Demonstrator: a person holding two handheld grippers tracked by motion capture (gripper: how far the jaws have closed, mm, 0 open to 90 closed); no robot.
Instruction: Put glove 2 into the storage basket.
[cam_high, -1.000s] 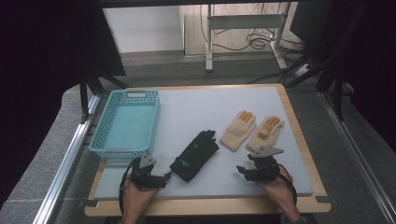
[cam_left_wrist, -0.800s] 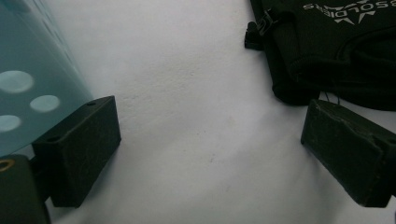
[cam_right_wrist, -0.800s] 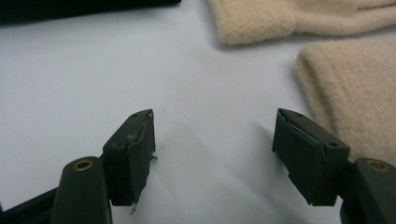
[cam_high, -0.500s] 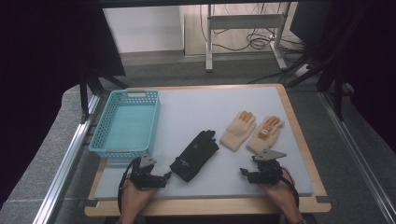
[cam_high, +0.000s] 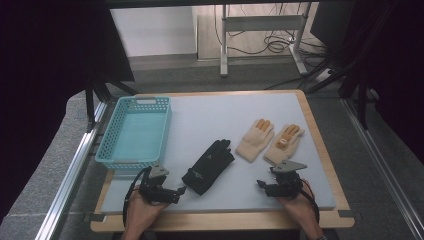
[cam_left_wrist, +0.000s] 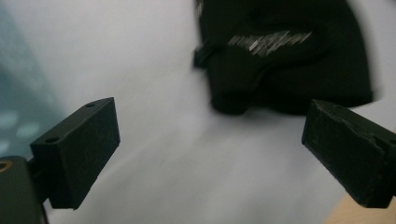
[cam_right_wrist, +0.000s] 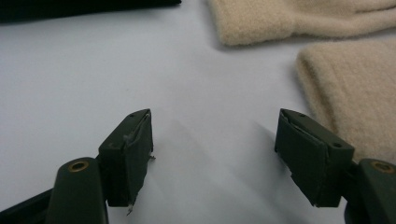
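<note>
Where grey mat (cam_high: 210, 115) tops wooden table (cam_high: 320, 132), dim room

Basket (cam_high: 134, 131) lies at the mat's (cam_high: 210, 112) far left. Single glove (cam_high: 209, 160) lies centre, right of the basket. Paired gloves (cam_high: 270, 140) lie side by side, right of it.

No text can be read anywhere (the silvery mark on the black glove (cam_left_wrist: 271, 42) is blurred).
</note>
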